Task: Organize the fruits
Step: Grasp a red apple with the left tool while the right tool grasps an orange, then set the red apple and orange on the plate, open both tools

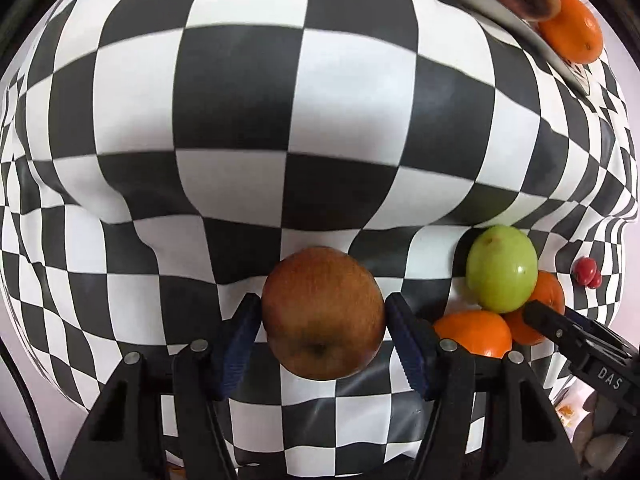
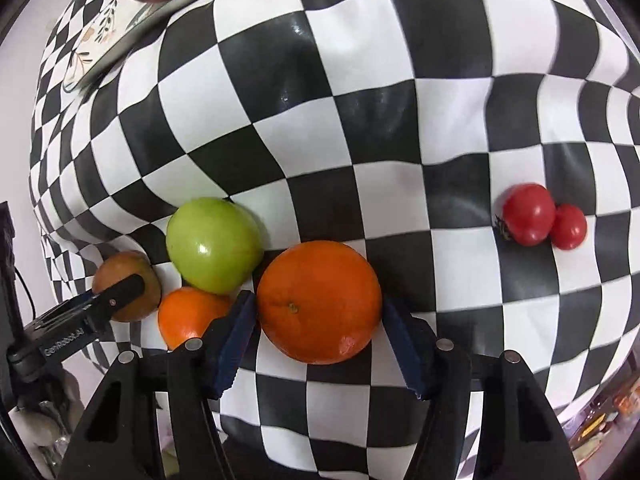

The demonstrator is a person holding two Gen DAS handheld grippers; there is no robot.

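The left gripper (image 1: 323,320) is seen clamped on a brownish-red apple (image 1: 323,314), both blue pads touching its sides. The right gripper (image 2: 319,316) brackets a large orange (image 2: 319,302); its left pad touches the fruit, while contact at the right pad cannot be told, so a firm grip is not confirmed.

Only the left view shows an orange fruit (image 1: 572,28) on the tray (image 1: 516,20) at the far upper right. Only the right view shows two red tomatoes (image 2: 538,216) clearly, well to the right of its fingers, and the tray's floral pattern (image 2: 96,36).

A green apple (image 2: 214,244) and a smaller orange (image 2: 188,314) lie just left of the right gripper, touching each other.

Everything rests on a rumpled black-and-white checkered cloth (image 1: 240,120); blurred clutter is glimpsed at the lower edges.
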